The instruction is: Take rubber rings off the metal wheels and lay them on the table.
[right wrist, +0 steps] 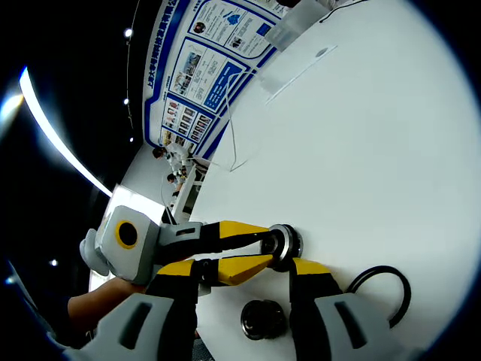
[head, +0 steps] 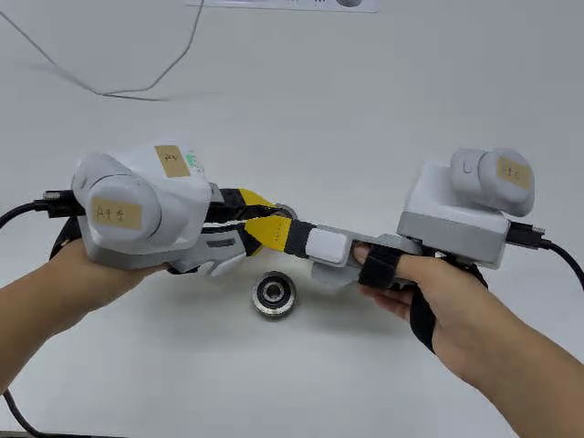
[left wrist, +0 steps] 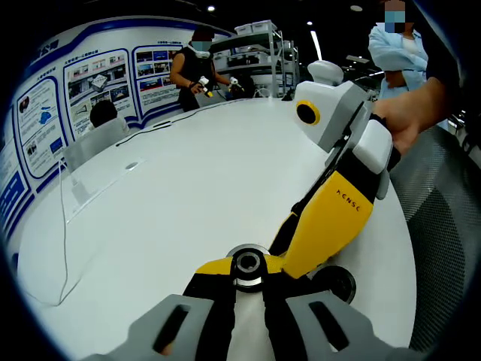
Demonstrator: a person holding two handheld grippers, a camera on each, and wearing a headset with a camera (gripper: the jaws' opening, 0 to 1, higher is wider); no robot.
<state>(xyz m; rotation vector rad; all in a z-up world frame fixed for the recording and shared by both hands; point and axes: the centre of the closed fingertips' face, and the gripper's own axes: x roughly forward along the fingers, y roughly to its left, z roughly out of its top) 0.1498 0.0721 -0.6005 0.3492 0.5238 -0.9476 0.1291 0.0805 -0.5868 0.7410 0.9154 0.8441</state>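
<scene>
Now the left gripper [left wrist: 248, 277] has its jaws clamped on a metal wheel [left wrist: 248, 263], the right gripper [right wrist: 279, 263] meets it with jaws spread wide either side, while a second wheel [head: 274, 295] and a loose rubber ring [right wrist: 379, 268] lie on the table [head: 365, 109].

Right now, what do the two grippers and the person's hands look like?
The left gripper and right gripper each have a white rounded housing on a grey body, with black jaws tipped in yellow. Beige tape labels with handwriting sit on the housings. A black cable leaves each one. A black strap wraps the right hand.
</scene>
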